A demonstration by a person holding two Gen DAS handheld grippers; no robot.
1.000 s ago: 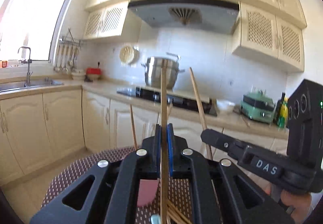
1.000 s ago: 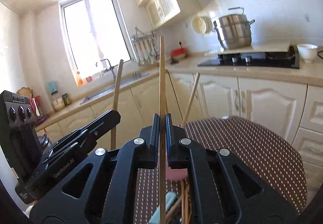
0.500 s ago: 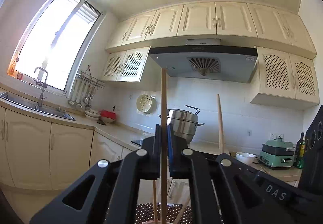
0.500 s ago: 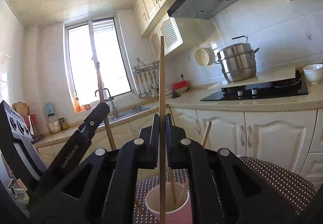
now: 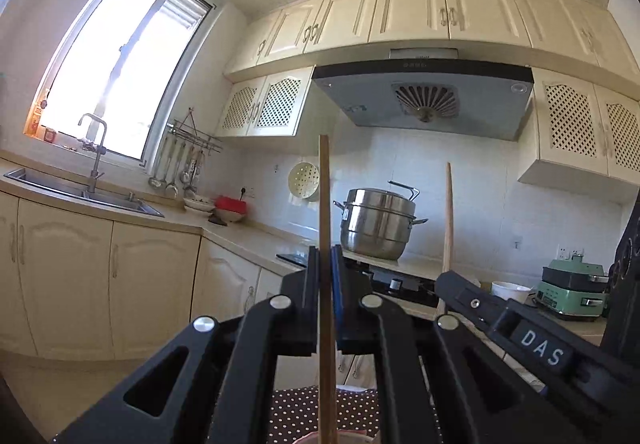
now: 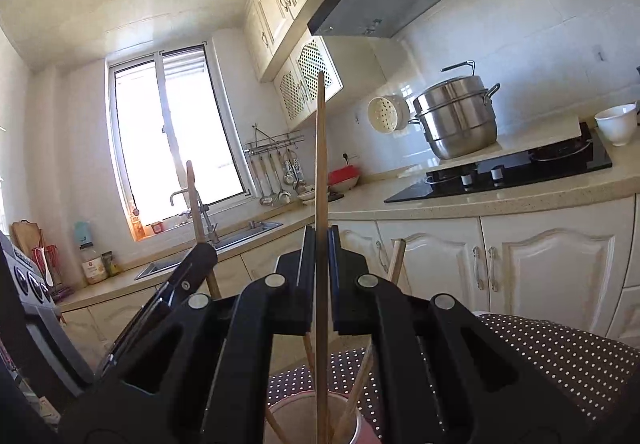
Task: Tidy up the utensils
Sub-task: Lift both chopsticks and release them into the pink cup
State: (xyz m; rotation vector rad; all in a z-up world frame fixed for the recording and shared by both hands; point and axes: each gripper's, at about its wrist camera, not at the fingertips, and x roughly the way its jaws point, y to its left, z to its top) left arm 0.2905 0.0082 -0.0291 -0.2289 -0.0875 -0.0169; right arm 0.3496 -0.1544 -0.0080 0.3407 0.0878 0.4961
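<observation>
While I hold both grippers upright over the table, my left gripper (image 5: 325,256) is clamped on a wooden chopstick (image 5: 324,196) that runs straight up between its pads; its lower end drops toward the pink cup's rim at the bottom edge of the left wrist view, though I cannot tell whether the tip is inside. My right gripper (image 6: 319,236) is pinched on a second chopstick (image 6: 320,148), also vertical, and its lower end reaches down into the pink cup (image 6: 280,414), which stands on the dotted tablecloth (image 6: 560,348). More chopsticks (image 6: 356,400) lean inside that cup at slants, one poking up just right of my right gripper's fingers. From the left wrist view, the right gripper's body, marked DAS, sits to the right, with its chopstick rising above it. Behind, a steel steamer pot (image 5: 378,222) stands by the hob (image 6: 516,168), with a white bowl (image 6: 616,124) near it.
</observation>
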